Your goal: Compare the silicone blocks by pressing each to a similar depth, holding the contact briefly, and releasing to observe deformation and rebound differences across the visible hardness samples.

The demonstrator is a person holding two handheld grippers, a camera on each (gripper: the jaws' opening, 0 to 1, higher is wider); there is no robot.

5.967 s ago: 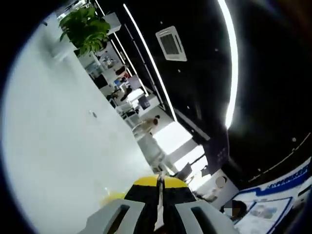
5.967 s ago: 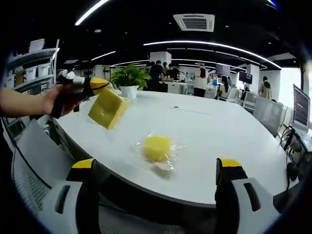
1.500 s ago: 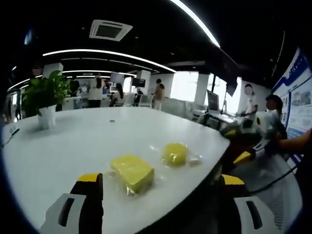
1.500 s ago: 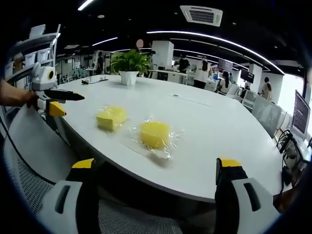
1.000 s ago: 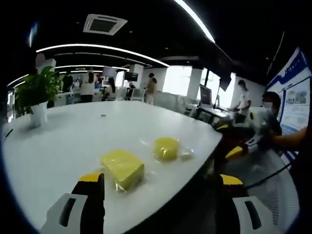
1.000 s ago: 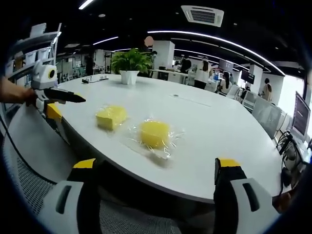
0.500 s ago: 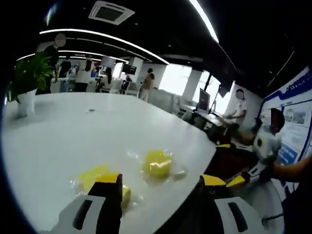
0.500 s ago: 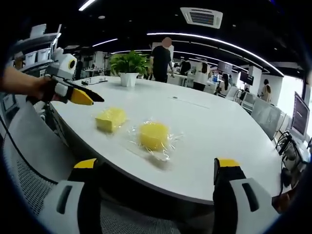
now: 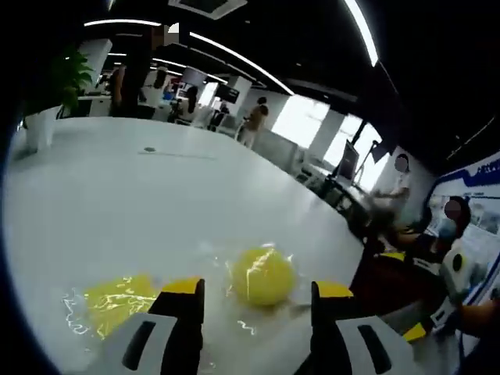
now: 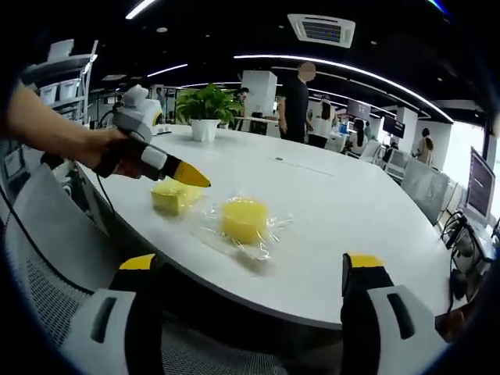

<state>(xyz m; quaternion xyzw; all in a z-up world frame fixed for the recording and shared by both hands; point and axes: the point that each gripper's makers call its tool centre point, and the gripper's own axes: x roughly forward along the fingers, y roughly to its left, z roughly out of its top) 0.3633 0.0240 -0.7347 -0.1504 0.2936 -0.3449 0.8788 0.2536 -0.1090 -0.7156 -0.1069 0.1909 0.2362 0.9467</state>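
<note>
Yellow wrapped blocks, a round block and a square block, lie near the table edge. The left gripper, jaws spread, has moved in around the round one; pressing looks imminent. The right gripper waits, spread.

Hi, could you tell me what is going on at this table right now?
A person is testing yellow silicone samples on a white table with a handheld gripper in each hand. The left gripper, fingers open, is reaching in over the table towards the round yellow block, which lies in clear wrap. A squarer yellow block lies beside it. The right gripper hangs back off the table's edge, open and holding nothing. No block is being pressed yet.
</note>
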